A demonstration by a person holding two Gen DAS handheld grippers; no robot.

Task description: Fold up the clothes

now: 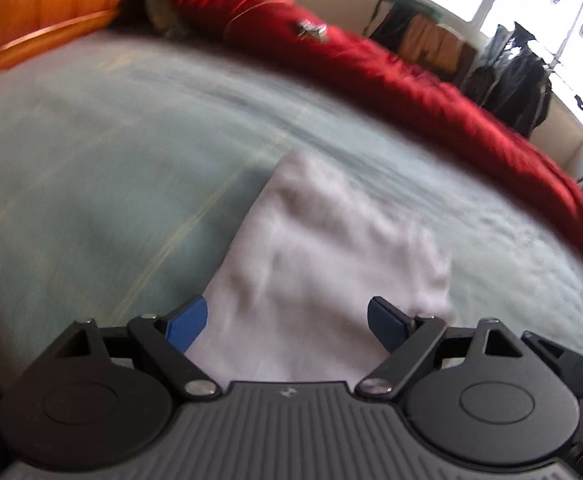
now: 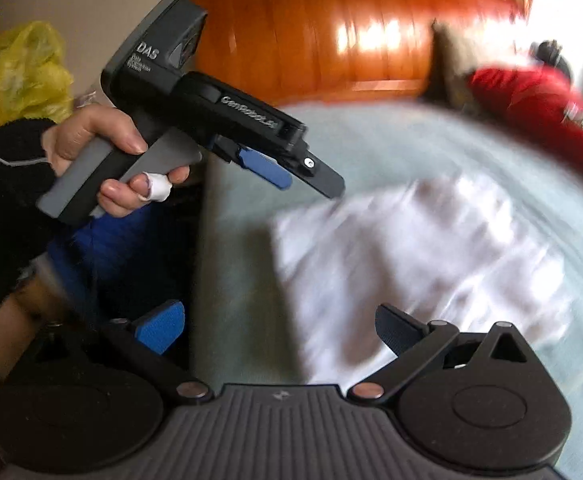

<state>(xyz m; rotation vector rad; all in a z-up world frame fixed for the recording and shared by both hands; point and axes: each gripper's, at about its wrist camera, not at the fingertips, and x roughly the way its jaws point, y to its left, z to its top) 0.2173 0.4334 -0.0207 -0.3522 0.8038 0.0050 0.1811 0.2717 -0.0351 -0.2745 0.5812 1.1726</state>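
A folded white garment (image 1: 323, 264) lies on the pale green bed sheet (image 1: 91, 184). My left gripper (image 1: 287, 326) hovers over its near edge, jaws wide open, blue pads (image 1: 189, 326) empty. The right wrist view shows the same white garment (image 2: 411, 272) blurred on the sheet (image 2: 243, 280). My right gripper (image 2: 279, 330) is open above the bed's near edge, with nothing between its fingers. The left gripper (image 2: 307, 178) appears there from the side, held by a hand (image 2: 107, 160), above the garment's left corner.
A red quilt (image 1: 371, 64) is bunched along the far side of the bed. An orange wooden headboard (image 2: 331, 40) stands behind. Dark clothes (image 1: 511, 80) hang by the window. A yellow plastic bag (image 2: 23, 72) sits beside the bed.
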